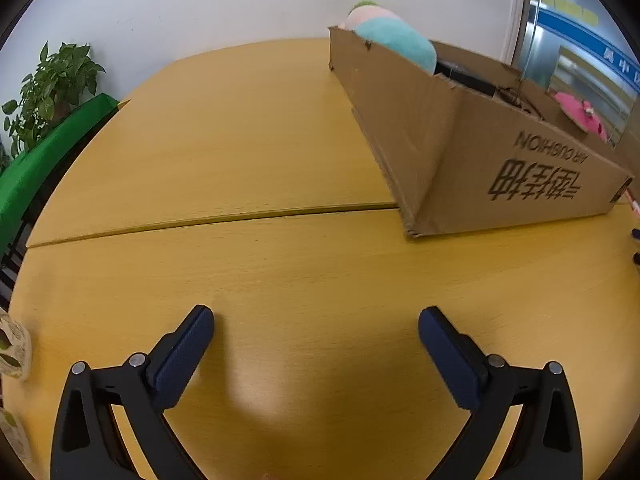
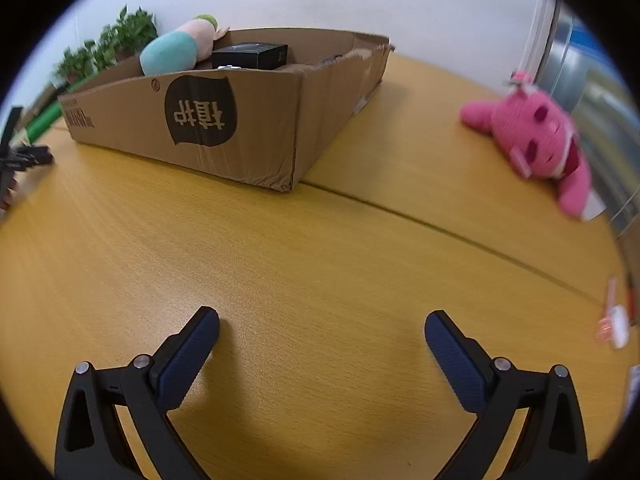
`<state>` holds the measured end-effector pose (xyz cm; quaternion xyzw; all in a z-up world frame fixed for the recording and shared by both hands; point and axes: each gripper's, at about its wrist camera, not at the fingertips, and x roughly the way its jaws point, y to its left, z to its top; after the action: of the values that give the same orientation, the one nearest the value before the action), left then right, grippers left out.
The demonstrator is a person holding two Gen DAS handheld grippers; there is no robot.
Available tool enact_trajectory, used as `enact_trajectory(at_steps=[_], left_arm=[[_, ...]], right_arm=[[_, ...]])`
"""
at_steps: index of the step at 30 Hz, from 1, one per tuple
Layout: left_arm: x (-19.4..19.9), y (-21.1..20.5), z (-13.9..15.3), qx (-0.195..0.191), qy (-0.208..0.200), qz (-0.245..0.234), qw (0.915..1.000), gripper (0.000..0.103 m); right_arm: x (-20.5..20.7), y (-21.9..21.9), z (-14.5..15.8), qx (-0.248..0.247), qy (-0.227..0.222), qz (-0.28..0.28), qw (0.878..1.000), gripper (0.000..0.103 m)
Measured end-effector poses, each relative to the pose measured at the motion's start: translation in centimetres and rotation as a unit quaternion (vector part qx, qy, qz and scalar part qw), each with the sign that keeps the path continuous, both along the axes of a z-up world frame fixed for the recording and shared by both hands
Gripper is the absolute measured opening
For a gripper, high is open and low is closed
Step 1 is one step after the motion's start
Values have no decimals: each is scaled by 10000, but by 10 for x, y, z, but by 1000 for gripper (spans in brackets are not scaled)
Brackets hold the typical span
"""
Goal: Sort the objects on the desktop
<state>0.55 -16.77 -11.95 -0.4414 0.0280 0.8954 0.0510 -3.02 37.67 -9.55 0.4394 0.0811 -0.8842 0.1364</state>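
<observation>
A low cardboard box (image 1: pixel 480 152) stands on the yellow wooden table (image 1: pixel 240 140), to the right in the left wrist view and at upper left in the right wrist view (image 2: pixel 240 128). In it lie a teal and pink plush (image 2: pixel 172 52) and a black box (image 2: pixel 250 56). A pink plush toy (image 2: pixel 532 140) lies on the table right of the box, seen over the box rim in the left wrist view (image 1: pixel 580 114). My left gripper (image 1: pixel 316 320) is open and empty above bare table. My right gripper (image 2: pixel 322 324) is open and empty above bare table.
A potted plant (image 1: pixel 52 88) and a green object (image 1: pixel 48 152) stand off the table's far left. A patterned item (image 1: pixel 14 352) sits at the left edge. Small pink and white items (image 2: pixel 614 320) lie at the right edge. A seam (image 1: pixel 200 220) crosses the table.
</observation>
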Motion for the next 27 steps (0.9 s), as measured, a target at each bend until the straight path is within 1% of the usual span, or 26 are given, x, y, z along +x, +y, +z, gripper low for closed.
enact_trajectory(at_steps=[1,2,5,6,9,11,12,15,18,27], left_arm=[[-2,-1,-1,-24,-4,-65,10000,103],[-4,-1,-3,-24,-11,-159,9999,103],[-9,0,-6,-7,-40,-595,9982,103],[-14,-2,-1,-1,-74,-757,9971,103],[-26,-6,5,-2,-126,-1225,9924,103],[-33,-7,8,-7,-147,-1411,9899,103],[-35,-8,9,-8,-151,-1486,9888,103],[-40,-9,11,2,-166,-1585,9872,103],[-41,-12,10,14,-164,-1581,9873,103],[-41,-13,9,30,-143,-1570,9875,103]], right_arm=[[-2,6,0,-77,-28,8,10000,103],[-3,12,-2,-1,-49,-29,10000,103],[-8,31,-5,-28,-49,-72,10000,103],[-8,35,-4,-20,-53,-41,10000,103],[-8,45,-6,-13,-57,242,9997,103],[-10,47,-7,-6,-61,491,9988,103],[-15,50,-2,-16,-101,575,9983,103],[-28,54,2,-17,-139,825,9965,103],[-34,55,3,-19,-149,974,9951,103],[-35,56,4,2,-142,990,9950,103]])
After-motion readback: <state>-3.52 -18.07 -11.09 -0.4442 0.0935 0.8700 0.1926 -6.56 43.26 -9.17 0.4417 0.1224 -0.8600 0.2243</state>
